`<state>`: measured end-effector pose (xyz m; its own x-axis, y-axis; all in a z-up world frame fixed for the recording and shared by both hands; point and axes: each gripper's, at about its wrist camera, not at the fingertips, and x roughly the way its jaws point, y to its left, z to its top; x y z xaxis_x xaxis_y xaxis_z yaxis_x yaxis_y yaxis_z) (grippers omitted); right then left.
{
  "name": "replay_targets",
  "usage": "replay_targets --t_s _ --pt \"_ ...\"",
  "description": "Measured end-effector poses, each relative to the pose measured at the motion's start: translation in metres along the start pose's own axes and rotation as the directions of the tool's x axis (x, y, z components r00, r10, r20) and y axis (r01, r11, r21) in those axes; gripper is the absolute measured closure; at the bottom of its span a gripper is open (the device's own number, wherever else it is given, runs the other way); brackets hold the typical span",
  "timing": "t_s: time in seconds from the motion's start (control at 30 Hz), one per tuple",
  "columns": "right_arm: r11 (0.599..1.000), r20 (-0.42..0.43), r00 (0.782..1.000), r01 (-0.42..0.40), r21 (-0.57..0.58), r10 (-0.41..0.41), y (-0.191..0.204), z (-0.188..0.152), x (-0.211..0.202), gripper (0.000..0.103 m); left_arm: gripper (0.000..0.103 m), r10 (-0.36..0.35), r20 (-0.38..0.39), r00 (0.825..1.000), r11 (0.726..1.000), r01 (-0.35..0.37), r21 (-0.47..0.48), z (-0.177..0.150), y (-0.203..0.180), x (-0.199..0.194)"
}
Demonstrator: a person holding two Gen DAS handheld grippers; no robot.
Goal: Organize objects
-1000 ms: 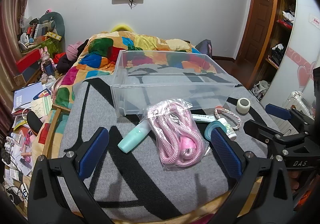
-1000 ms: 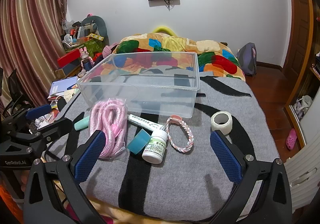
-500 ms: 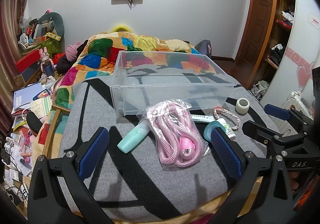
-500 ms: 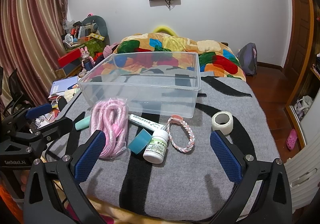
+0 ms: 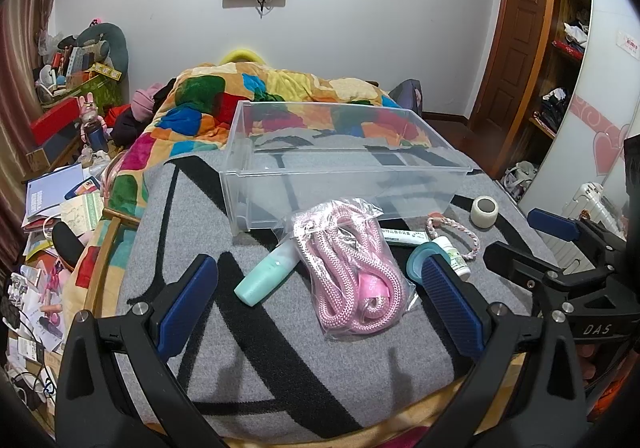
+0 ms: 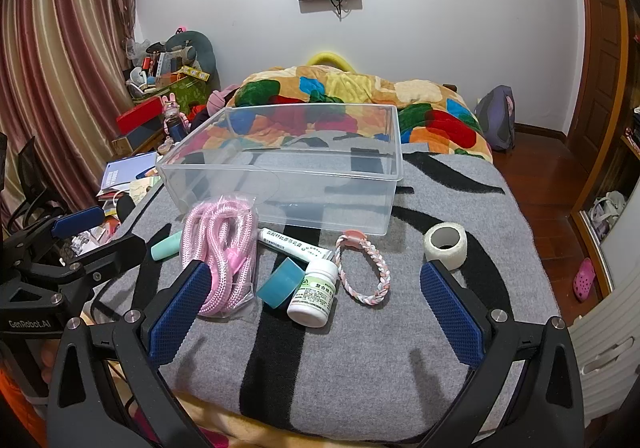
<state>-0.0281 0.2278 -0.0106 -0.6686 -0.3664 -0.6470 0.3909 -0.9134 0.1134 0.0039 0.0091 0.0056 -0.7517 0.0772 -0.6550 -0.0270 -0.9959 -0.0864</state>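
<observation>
Two tools are hovering spread wide and carrying nothing: your left tool (image 5: 320, 300) is framing the bagged pink rope (image 5: 350, 264), your right tool (image 6: 316, 308) the white pill bottle (image 6: 314, 294). Both are barely creeping forward since a second ago (nothing is gripped yet), so the sorting is only starting. Everything is lying on the grey blanket (image 6: 360, 360) just before the clear bin (image 6: 288, 168), which is sitting empty. The mint tube (image 5: 266, 274), teal cap (image 6: 280, 282), ointment tube (image 6: 294, 246) and braided bracelet (image 6: 362, 268) are crowding each other; the tape roll (image 6: 445, 246) is lying apart.
</observation>
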Motion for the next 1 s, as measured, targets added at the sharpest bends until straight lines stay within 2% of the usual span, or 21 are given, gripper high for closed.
replay_targets --t_s 1.0 --pt "1.0 -0.009 1.0 -0.011 0.005 0.011 0.0009 0.0002 -0.0003 0.0 0.0 -0.009 -0.021 1.0 1.0 0.009 0.0 -0.0043 0.0021 0.0009"
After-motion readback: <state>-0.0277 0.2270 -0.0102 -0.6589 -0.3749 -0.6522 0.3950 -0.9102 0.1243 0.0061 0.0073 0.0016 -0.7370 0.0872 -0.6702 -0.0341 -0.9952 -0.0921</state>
